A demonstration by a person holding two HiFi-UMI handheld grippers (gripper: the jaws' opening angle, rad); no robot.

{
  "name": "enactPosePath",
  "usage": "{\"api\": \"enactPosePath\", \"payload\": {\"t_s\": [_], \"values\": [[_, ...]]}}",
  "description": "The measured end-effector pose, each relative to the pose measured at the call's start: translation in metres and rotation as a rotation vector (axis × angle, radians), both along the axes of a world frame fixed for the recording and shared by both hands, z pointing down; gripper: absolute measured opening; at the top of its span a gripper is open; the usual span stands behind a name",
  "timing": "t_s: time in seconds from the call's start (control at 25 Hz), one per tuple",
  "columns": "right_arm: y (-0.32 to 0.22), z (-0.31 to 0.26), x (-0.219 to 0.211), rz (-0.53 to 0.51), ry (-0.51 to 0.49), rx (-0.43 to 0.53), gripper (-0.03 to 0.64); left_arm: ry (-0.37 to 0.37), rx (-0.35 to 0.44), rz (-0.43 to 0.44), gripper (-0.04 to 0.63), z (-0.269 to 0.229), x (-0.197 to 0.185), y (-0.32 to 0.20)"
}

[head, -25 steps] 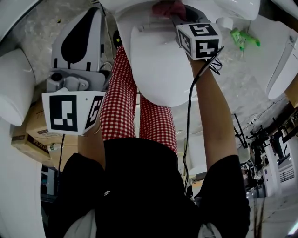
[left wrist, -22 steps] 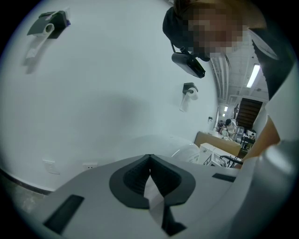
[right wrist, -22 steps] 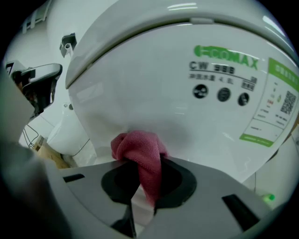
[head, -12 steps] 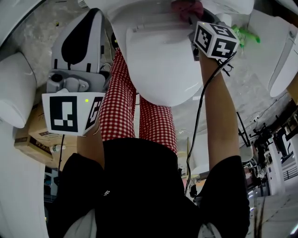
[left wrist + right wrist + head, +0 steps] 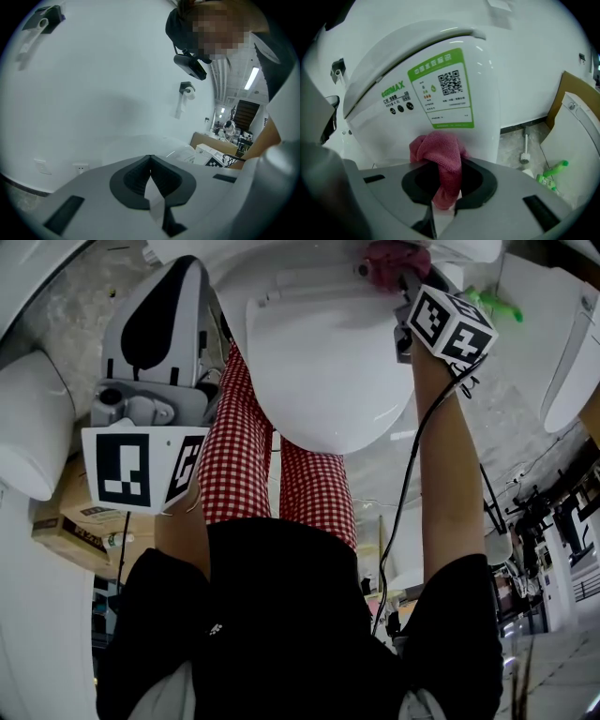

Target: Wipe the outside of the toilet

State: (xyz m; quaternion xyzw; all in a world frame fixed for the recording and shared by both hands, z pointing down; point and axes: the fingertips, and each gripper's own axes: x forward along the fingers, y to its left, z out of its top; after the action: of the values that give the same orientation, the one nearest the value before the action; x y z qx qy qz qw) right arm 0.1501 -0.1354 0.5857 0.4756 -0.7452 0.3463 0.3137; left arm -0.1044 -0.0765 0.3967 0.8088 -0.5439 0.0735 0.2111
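Against the toilet [image 5: 319, 362] on the marbled floor [image 5: 66, 296], a pink cloth [image 5: 439, 152] is clamped by the right gripper [image 5: 444, 185]; the left gripper [image 5: 151, 174] is closed, empty.

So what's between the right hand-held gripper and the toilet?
A pink cloth, clamped in the right hand-held gripper and bunched against the toilet below its green label, per the right gripper view.

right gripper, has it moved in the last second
Yes. The right gripper, shut on the pink cloth, has slid rightward along the back of the toilet lid, closer to the green bottle on the floor.
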Motion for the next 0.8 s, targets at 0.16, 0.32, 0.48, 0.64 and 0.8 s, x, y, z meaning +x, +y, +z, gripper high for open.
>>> {"api": "enactPosePath", "payload": {"t_s": [0.16, 0.32, 0.48, 0.64, 0.8], "values": [[0.000, 0.001, 0.016, 0.051, 0.009, -0.009, 0.075, -0.003, 0.000, 0.004, 0.006, 0.001, 0.004, -0.001], [0.000, 0.001, 0.031, 0.117, -0.001, -0.007, 0.075, -0.010, -0.001, 0.014, 0.006, 0.001, 0.007, 0.000], [0.000, 0.003, 0.046, 0.187, -0.012, -0.006, 0.075, -0.020, -0.003, 0.020, 0.006, 0.002, 0.010, 0.000], [0.002, 0.005, 0.068, 0.250, 0.019, 0.001, 0.074, -0.024, -0.004, 0.023, 0.006, 0.003, 0.013, 0.000], [0.004, 0.002, 0.088, 0.305, 0.039, 0.024, 0.074, -0.022, 0.008, 0.025, 0.006, 0.000, 0.017, 0.001]]}}
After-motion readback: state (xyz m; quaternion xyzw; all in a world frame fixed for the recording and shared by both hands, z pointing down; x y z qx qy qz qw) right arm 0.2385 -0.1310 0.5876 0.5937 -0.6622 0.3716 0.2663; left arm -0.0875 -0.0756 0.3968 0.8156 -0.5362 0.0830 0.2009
